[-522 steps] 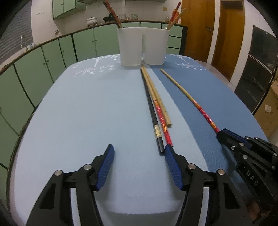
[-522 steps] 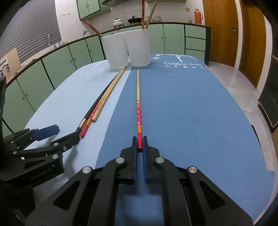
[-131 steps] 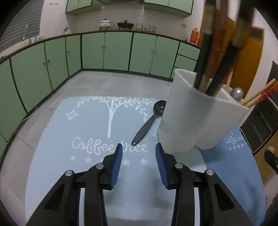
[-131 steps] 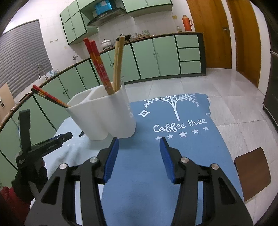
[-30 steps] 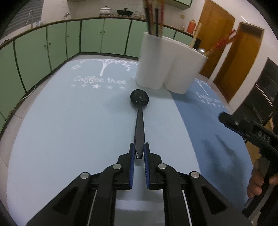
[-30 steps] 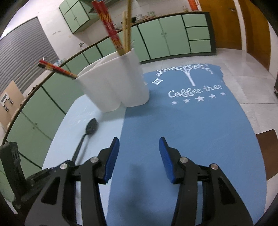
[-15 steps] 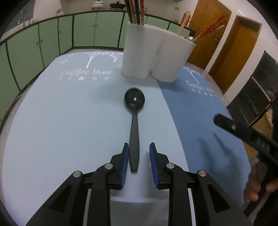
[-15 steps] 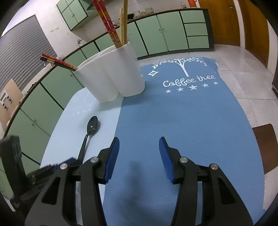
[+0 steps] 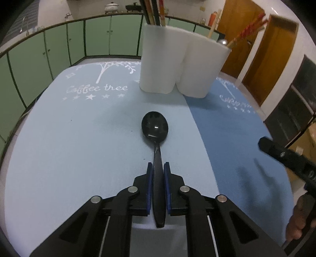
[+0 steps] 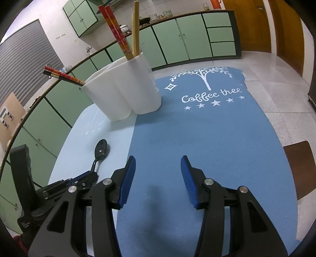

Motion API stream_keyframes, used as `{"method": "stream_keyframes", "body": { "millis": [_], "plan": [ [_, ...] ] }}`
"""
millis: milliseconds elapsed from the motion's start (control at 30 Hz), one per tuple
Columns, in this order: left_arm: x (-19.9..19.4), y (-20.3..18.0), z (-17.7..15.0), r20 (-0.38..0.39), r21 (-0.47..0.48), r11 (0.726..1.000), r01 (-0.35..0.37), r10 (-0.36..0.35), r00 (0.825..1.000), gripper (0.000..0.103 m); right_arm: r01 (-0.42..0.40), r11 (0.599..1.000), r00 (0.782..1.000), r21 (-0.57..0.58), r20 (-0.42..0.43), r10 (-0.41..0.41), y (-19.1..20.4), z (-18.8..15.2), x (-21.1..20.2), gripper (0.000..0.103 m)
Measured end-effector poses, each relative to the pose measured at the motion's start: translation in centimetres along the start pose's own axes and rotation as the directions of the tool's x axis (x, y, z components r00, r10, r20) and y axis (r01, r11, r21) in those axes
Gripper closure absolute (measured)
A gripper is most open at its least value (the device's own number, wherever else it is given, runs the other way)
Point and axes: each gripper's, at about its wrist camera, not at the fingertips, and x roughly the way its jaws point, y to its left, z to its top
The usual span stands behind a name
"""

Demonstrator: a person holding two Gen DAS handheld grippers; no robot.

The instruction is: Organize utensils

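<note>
A black spoon (image 9: 155,129) lies with its bowl pointing toward a white two-compartment utensil holder (image 9: 177,65). My left gripper (image 9: 158,168) is shut on the spoon's handle, low over the light blue mat. The holder has several chopsticks (image 9: 154,11) standing in it. In the right wrist view the spoon (image 10: 100,150) and holder (image 10: 126,94) show at the left, with the left gripper (image 10: 86,178) on the handle. My right gripper (image 10: 158,164) is open and empty above the darker blue mat.
A light blue mat (image 9: 69,138) and a darker blue mat (image 10: 207,142) cover the table side by side. Green cabinets (image 9: 59,43) ring the room. A brown stool (image 10: 300,166) stands past the table's right edge.
My left gripper had opened around the spoon half a second ago and has now closed on its handle further forward. The right gripper stays open and has barely moved.
</note>
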Motion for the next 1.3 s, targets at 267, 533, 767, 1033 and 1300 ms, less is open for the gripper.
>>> {"method": "stream_keyframes", "body": {
  "millis": [267, 533, 767, 1033, 1300],
  "plan": [
    [-2.7, -0.2, 0.7, 0.072, 0.002, 1.000, 0.007, -0.007, 0.997, 0.092, -0.010, 1.000, 1.000, -0.025, 0.004, 0.010, 1.1, 0.2, -0.4, 0.058],
    [-5.0, -1.4, 1.4, 0.122, 0.025, 1.000, 0.018, -0.021, 0.992, 0.092, 0.006, 0.998, 1.000, -0.062, 0.026, -0.004, 1.9, 0.7, -2.0, 0.058],
    [-7.6, -2.2, 1.5, 0.168, 0.048, 0.998, 0.040, -0.048, 0.985, 0.092, -0.006, 0.995, 0.999, -0.103, 0.041, 0.010, 3.0, 1.8, -4.3, 0.058],
    [-11.6, -3.9, 1.9, 0.269, 0.110, 0.993, 0.045, -0.074, 0.960, 0.092, -0.077, 0.985, 0.992, -0.155, 0.086, 0.091, 5.7, 4.9, -8.0, 0.057],
    [-14.8, -5.2, 2.1, 0.376, 0.179, 0.983, 0.033, -0.100, 0.921, 0.092, -0.072, 0.976, 0.989, -0.207, 0.114, 0.097, 7.7, 6.3, -10.2, 0.058]
  ]
}}
